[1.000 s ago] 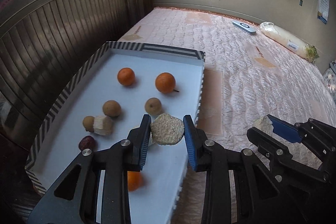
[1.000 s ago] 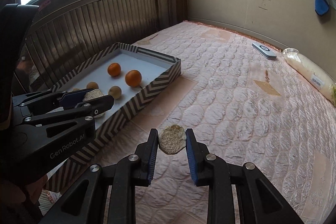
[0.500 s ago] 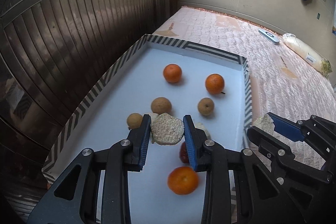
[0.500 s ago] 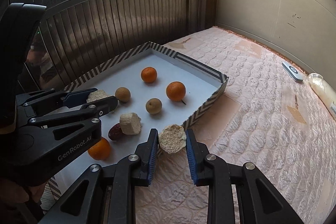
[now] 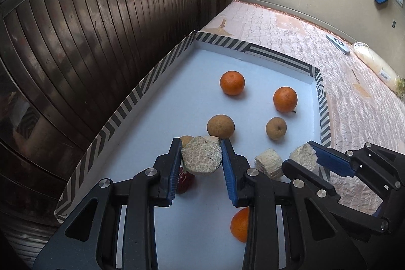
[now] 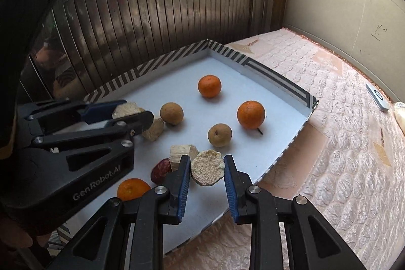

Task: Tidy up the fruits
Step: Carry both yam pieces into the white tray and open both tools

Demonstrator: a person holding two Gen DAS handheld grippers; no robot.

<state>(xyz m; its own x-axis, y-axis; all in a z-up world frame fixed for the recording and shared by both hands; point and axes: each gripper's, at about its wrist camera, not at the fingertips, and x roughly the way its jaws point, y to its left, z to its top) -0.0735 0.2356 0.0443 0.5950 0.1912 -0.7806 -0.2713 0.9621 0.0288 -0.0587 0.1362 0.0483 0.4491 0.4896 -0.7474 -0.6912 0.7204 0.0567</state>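
Both grippers have swung over from the mattress (image 6: 341, 143) to hang above the tray (image 5: 157, 72), its white floor now filling the views. Left gripper (image 5: 202, 156) is clamped on a pale, grainy chunk (image 5: 202, 158), jaws narrow, held off the floor above a red date (image 5: 186, 179). Right gripper (image 6: 207, 170), just beside it, grips a second chunk (image 6: 207, 170) the same way, near the tray's mattress-side wall. Below lie two more chunks (image 6: 181, 152), three oranges (image 6: 209, 86) and brown round fruits (image 6: 219, 135). A remote (image 6: 378, 96) rests well apart on the mattress.
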